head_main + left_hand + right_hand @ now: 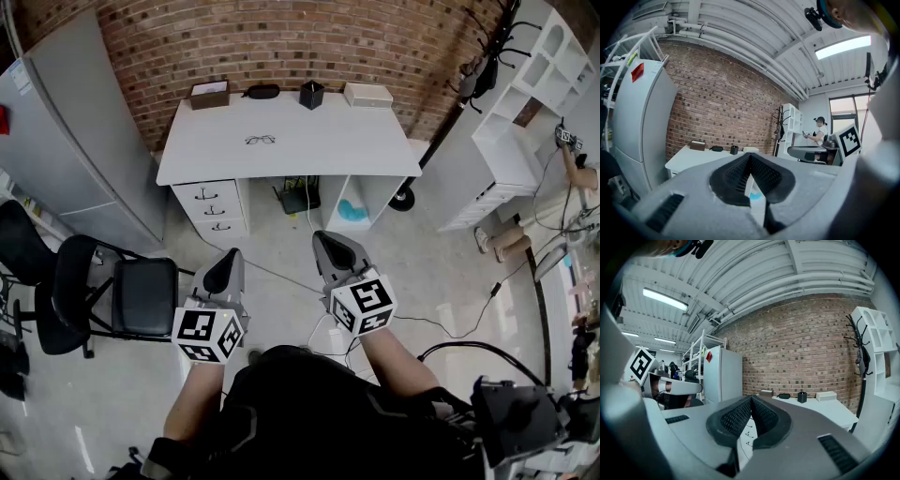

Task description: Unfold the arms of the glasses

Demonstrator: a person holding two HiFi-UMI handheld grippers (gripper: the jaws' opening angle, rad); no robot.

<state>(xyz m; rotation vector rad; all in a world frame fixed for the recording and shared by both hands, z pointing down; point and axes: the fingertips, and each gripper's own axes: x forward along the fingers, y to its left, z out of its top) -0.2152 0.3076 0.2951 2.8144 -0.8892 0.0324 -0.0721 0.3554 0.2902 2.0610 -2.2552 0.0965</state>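
A pair of dark-framed glasses [260, 141] lies on the white desk [366, 150] against the brick wall, well ahead of me. My left gripper [222, 267] and right gripper [330, 246] are held side by side over the floor, far short of the desk, both pointing toward it. Each is shut with nothing between its jaws. In the left gripper view the shut left gripper [750, 157] has the desk [689, 158] beyond it. The right gripper [751, 399] is likewise shut in its own view, the desk [829, 411] lying ahead of it.
On the desk's back edge stand a brown box [209, 94], a black case [261, 91], a black cup [311, 95] and a white box [367, 94]. A black chair [112, 295] is at my left, a grey fridge [66, 150] beyond it, white shelving [534, 103] at right. Cables cross the floor.
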